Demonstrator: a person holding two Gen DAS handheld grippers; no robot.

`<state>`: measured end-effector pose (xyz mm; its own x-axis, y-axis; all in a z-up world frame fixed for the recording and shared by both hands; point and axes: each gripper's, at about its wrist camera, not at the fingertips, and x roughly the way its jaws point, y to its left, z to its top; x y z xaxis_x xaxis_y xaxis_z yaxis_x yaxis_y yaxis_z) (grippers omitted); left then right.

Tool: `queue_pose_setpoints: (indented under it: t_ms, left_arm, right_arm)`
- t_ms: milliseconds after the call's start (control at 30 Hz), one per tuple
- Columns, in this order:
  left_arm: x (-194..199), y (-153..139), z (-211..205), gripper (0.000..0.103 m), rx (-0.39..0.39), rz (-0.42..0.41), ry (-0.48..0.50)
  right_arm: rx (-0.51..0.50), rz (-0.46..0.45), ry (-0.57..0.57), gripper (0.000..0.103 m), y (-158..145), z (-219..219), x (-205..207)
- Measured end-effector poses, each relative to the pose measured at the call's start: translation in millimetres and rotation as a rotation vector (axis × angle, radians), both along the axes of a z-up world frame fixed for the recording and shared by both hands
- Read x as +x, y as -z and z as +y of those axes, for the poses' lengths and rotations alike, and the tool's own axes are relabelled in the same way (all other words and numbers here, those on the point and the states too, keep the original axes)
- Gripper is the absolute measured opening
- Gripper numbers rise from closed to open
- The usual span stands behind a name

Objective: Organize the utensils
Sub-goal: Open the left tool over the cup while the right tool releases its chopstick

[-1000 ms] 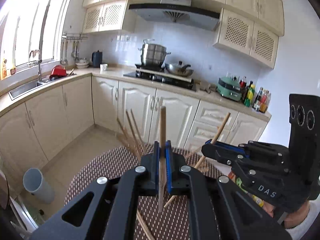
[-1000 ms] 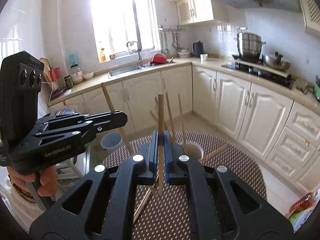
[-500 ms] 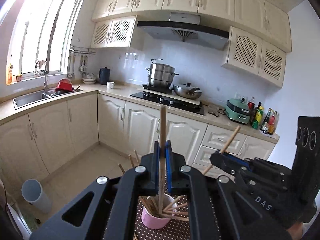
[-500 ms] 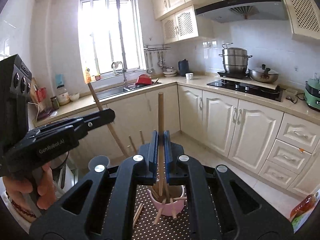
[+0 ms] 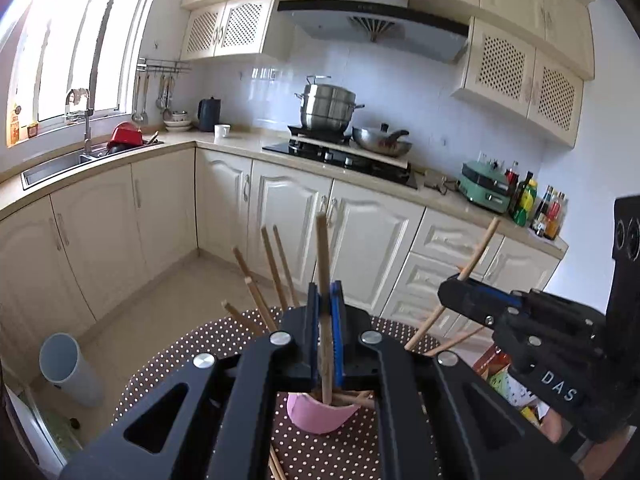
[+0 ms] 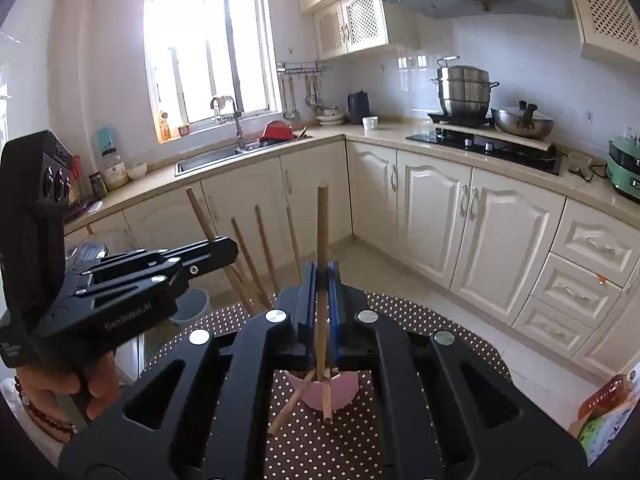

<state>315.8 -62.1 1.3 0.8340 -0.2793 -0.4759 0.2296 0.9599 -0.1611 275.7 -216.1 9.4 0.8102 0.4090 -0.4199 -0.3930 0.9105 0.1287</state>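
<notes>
Loading chopsticks into cup | left gripper (image 5: 325,312) pinching one chopstick (image 5: 322,264) upright, its tip inside pink cup (image 5: 320,414) on dotted mat (image 5: 192,360) | right gripper (image 6: 320,296) pinching another (image 6: 321,240), likewise | next, likely: letting go, both sticks dropping in.

a bright window (image 6: 208,40) on the left lights a kitchen with cream cabinets (image 5: 292,216) wrapping the far corner. a sink (image 6: 212,160) sits under the window; a range hood (image 5: 372,24) hangs over the stove (image 5: 340,156) on the white tiled wall (image 5: 404,92). pale tiled floor (image 5: 160,300).
</notes>
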Motion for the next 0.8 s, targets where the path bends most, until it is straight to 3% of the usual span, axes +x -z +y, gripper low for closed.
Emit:
queue_pose_setpoints:
  t_ms: [300,667,700,733,800]
  left_arm:
    - [0,27,-6,0.006,0.037,0.039,0.018]
    - [-2,26,-6,0.007,0.051,0.047,0.0]
    - [-2,26,-4,0.012,0.05,0.05,-0.002]
    - [-3,26,-4,0.023,0.048,0.052,-0.006]
    - [-6,25,0,0.031,0.035,0.044,-0.019]
  right_arm:
    - [-0.03,0.057,-0.002,0.006,24,5,3]
    - [-0.022,0.1,0.008,0.007,38,5,6]
    - [-0.021,0.098,0.007,0.007,37,6,5]
    - [-0.019,0.095,0.007,0.007,36,6,4]
    - [-0.016,0.084,0.012,0.007,34,7,2]
